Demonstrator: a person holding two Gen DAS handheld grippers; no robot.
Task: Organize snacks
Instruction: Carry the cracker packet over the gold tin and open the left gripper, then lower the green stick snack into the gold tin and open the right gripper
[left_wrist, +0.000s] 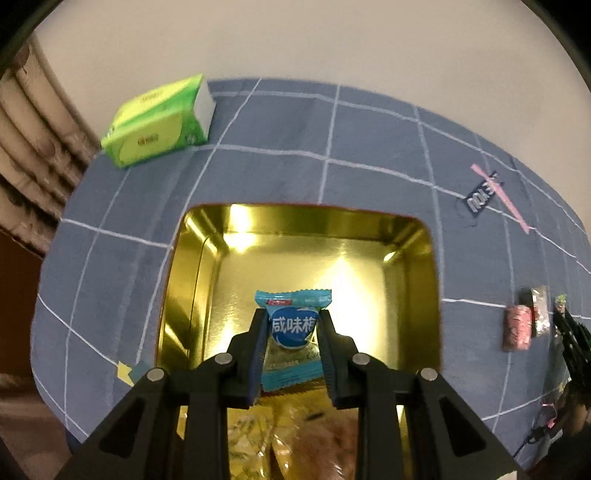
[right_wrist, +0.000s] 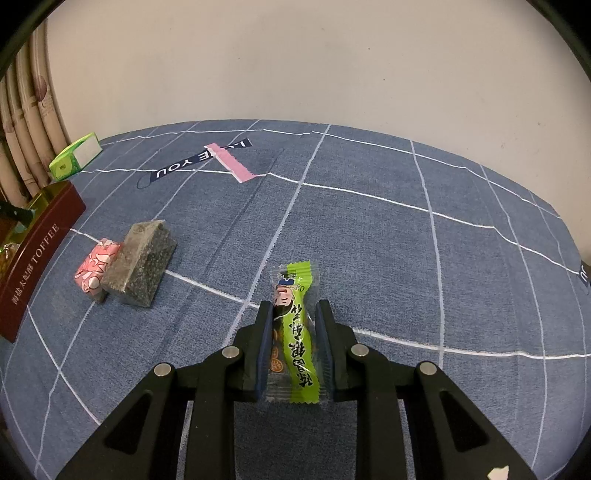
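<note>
In the left wrist view, the left hand-held gripper (left_wrist: 293, 321) pinches a blue snack packet (left_wrist: 293, 338) with white Chinese lettering, its two fingers pressed against the packet's sides, and holds it over the open toffee tin (left_wrist: 192, 280), whose gold interior glares under the light. Below the packet, at the tin's near end, lie other wrapped snacks (left_wrist: 295, 439), too blurred to identify. In the right wrist view, the right hand-held gripper (right_wrist: 294, 314) clamps a long green snack stick (right_wrist: 295, 332) in a clear wrapper printed with a cartoon face, lengthwise between its fingers, above the blue grid-patterned tablecloth (right_wrist: 388, 258) covering the desk. Farther left on the cloth, a grey speckled block in clear wrap (right_wrist: 142, 264) touches a pink-and-white wrapped candy (right_wrist: 96, 267), both near the tin's dark red outer wall lettered TOFFEE. Beyond them a pink strip (right_wrist: 231, 162) crosses a navy label reading "YOU" (right_wrist: 184, 164). A green tissue pack (right_wrist: 75, 157) sits at the far left edge, near the curtain (right_wrist: 22, 140).
</note>
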